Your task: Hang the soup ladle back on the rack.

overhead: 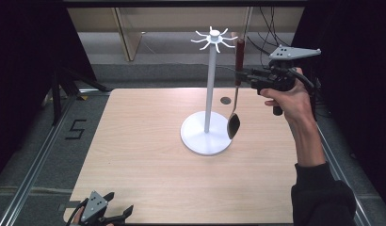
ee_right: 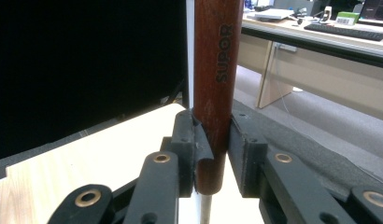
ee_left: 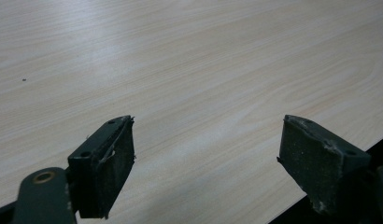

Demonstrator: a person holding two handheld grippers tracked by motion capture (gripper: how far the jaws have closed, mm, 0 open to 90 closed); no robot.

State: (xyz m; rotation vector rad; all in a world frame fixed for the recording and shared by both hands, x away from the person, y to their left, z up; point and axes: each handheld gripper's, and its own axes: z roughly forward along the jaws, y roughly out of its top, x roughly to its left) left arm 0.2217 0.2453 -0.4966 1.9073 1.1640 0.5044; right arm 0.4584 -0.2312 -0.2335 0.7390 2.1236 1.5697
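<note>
Closest to me, my left gripper (overhead: 116, 217) rests at the table's (overhead: 148, 179) seven o'clock corner, jaws spread wide on nothing. My right gripper (ee_right: 213, 140) clamps the spoon's (overhead: 236, 89) brown handle, hanging upright at three o'clock of the white hook stand (overhead: 207, 99), bowl above its base.

Glossy wooden handle (ee_right: 216, 70), matt table (overhead: 148, 165)

- The right gripper (overhead: 240, 72) is black, topped by a grey three-cornered plate dotted with small holes, with a black cable trailing behind.
- Its linkage arms carry brass-coloured rivets.
- The left gripper (ee_left: 206, 161) has scuffed, dusty black fingers (ee_left: 108, 163).
- A dark sleeve (overhead: 323, 195) covers the right forearm.
</note>
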